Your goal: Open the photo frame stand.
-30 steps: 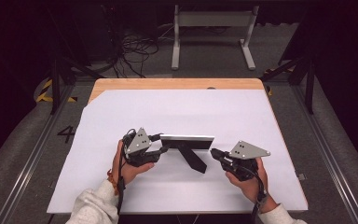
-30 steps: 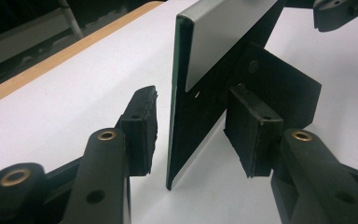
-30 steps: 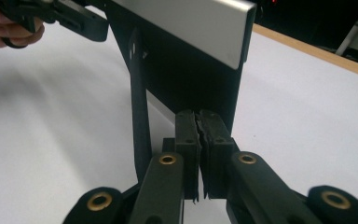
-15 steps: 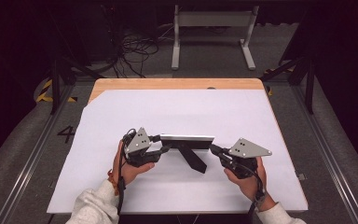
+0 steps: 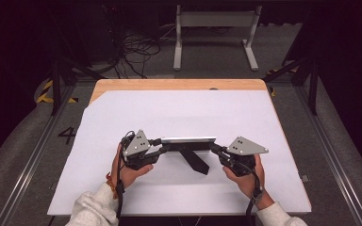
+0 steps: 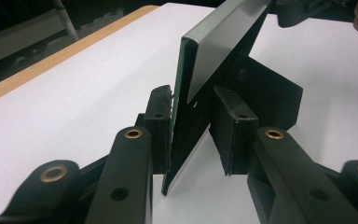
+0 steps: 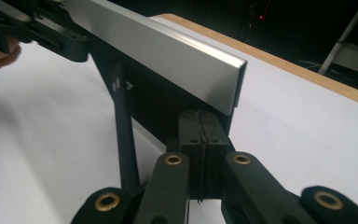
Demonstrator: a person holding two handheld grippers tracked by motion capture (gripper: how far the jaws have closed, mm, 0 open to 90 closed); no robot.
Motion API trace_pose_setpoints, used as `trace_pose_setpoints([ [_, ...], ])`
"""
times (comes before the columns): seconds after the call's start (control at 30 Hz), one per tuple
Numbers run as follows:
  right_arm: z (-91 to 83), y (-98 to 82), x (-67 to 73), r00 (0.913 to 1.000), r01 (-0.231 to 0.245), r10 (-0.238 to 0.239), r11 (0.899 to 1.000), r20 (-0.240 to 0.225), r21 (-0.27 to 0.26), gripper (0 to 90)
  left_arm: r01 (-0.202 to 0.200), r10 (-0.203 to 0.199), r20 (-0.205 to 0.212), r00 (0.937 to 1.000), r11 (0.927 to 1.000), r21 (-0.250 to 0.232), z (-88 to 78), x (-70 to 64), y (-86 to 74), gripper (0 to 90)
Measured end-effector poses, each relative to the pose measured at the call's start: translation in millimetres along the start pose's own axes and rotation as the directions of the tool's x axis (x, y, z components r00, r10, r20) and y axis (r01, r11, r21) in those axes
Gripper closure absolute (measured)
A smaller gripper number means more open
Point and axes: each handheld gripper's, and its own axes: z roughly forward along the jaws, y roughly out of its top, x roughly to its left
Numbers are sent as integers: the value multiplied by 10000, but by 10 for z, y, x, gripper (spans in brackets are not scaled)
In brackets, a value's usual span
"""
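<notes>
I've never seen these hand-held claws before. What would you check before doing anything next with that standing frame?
1. Frame standing upright on its black prop: ok.
2. Left gripper placed around the frame's edge: ok. Its jaws have just been closing, with the frame between them.
3. Both left pads pressing on the frame: not ok. One pad touches it, the other stands apart.
4. Right gripper holding the frame: cannot tell. Its jaws are shut just below the frame's corner.
5. Free space on the white table around the frame: ok.
</notes>
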Motion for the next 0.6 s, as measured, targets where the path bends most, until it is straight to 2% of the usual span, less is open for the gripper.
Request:
trace_pose_setpoints([
  [0.37,102,-15,-63,9999,-134,133,9999,105,101,900,-192,192,16,9998,9998,98,-45,-78,-22,709],
  [0.6,166,4,-61,9998,-78,74,9998,198,155,900,-245,242,205,9995,9997,99,-56,-111,-24,746],
])
